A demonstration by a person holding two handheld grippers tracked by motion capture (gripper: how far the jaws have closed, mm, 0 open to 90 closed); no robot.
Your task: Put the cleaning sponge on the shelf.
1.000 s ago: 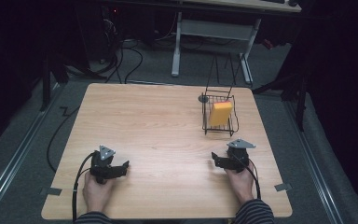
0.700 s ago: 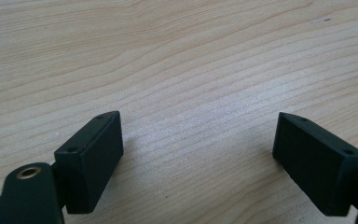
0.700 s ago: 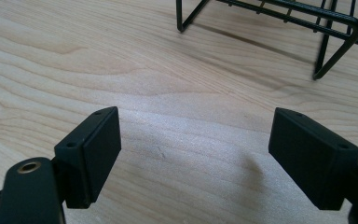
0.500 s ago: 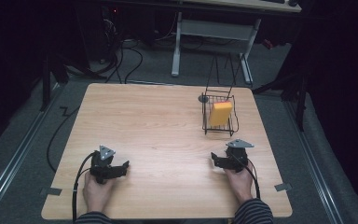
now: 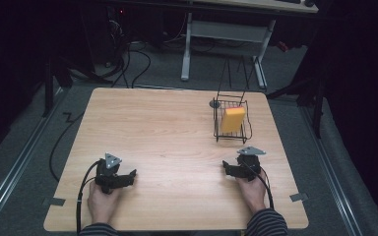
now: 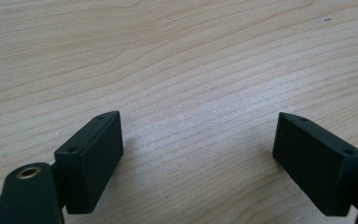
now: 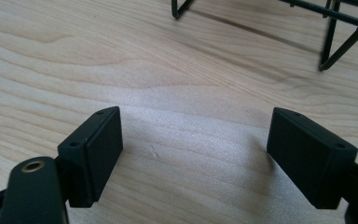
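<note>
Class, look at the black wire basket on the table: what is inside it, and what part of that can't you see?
Inside the wire basket a yellow-orange sponge stands upright, leaning against the wires. Its lower edge and back face are hidden, so whether anything lies beneath it cannot be told.

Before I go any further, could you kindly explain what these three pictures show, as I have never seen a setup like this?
There is no robot here: a person sits at a light wooden table and holds a black two-jaw gripper in each hand. The high view looks down from above the person; the left gripper is at the lower left and the right gripper at the lower right. The other two pictures come from small cameras riding on the grippers, looking along their own black jaws. In both, the jaws stand apart over bare wood with nothing between them, although the right gripper's jaws have just been closing somewhat. On the table, beyond the right gripper, stands a black wire rack with a yellow-orange rectangular sponge leaning inside it. Nothing is held.
</note>
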